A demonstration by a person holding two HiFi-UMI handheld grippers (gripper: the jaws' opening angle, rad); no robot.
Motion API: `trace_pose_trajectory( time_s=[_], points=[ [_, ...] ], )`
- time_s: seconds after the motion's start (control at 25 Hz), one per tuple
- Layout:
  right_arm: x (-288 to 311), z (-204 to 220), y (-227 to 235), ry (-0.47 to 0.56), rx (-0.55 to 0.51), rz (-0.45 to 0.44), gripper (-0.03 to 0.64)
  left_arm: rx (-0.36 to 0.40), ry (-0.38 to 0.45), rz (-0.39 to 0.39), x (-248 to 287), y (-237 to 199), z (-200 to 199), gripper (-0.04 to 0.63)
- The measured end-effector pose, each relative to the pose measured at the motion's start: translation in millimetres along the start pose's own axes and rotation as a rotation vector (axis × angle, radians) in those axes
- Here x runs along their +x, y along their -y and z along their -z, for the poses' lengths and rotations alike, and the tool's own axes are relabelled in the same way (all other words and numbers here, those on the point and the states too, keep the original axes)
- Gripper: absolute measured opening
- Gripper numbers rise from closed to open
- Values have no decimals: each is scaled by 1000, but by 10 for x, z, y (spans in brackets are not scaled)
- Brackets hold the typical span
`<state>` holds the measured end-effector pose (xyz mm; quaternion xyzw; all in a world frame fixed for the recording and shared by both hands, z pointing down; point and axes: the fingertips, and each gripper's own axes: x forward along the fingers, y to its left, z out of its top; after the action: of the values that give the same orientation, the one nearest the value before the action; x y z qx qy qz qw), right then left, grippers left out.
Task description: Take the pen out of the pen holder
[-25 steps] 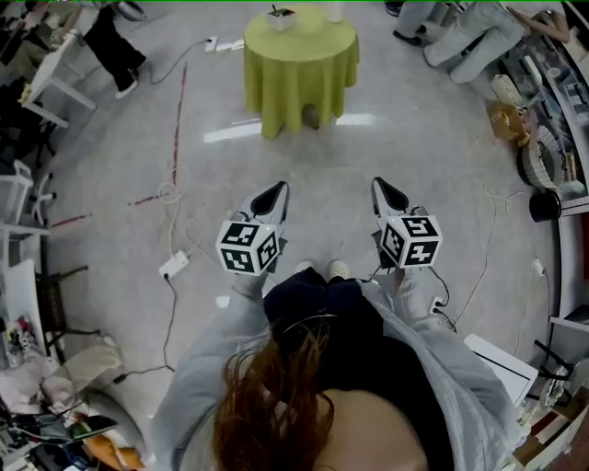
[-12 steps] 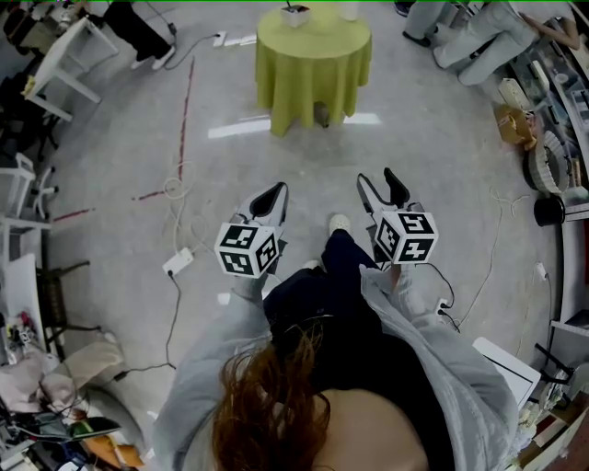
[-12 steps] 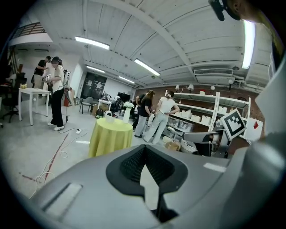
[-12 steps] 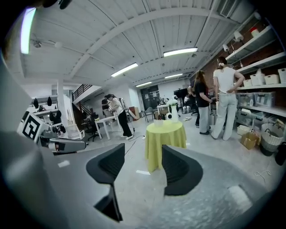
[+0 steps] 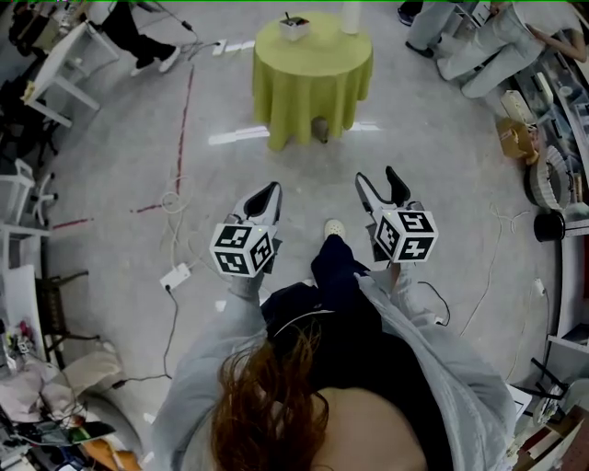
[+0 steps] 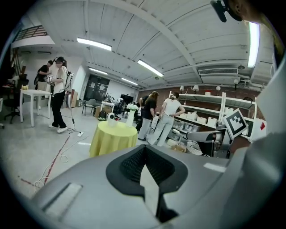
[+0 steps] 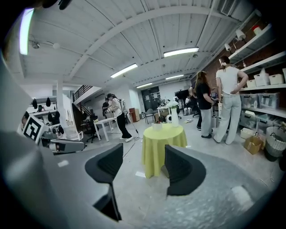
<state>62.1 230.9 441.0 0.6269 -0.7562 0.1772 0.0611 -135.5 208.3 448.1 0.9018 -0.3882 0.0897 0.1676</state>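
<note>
A round table (image 5: 313, 78) in a yellow-green cloth stands well ahead of the person (image 5: 322, 368). Facing the table, the right gripper (image 5: 377, 177) has just spread its jaws, empty; the left gripper (image 5: 272, 189) is pressed together. On the table's far left edge, the pen holder (image 5: 294, 28) holds the pen (image 5: 288, 17) roughly upright, slightly nearer the left gripper.

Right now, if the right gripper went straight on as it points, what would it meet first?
Probably the yellow-draped table, though depth's unclear; the right gripper, its empty jaws just opened, frames it.
</note>
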Motion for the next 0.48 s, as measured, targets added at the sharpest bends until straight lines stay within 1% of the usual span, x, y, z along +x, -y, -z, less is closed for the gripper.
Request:
trace_pose_trajectory(
  time_s=[0.24, 0.48],
  points=[
    [424, -302, 448, 8, -26, -12, 287, 16, -7, -1, 627, -79, -221, 18],
    [851, -625, 793, 17, -48, -30, 287, 20, 20, -25, 1107, -190, -533, 18]
  ],
)
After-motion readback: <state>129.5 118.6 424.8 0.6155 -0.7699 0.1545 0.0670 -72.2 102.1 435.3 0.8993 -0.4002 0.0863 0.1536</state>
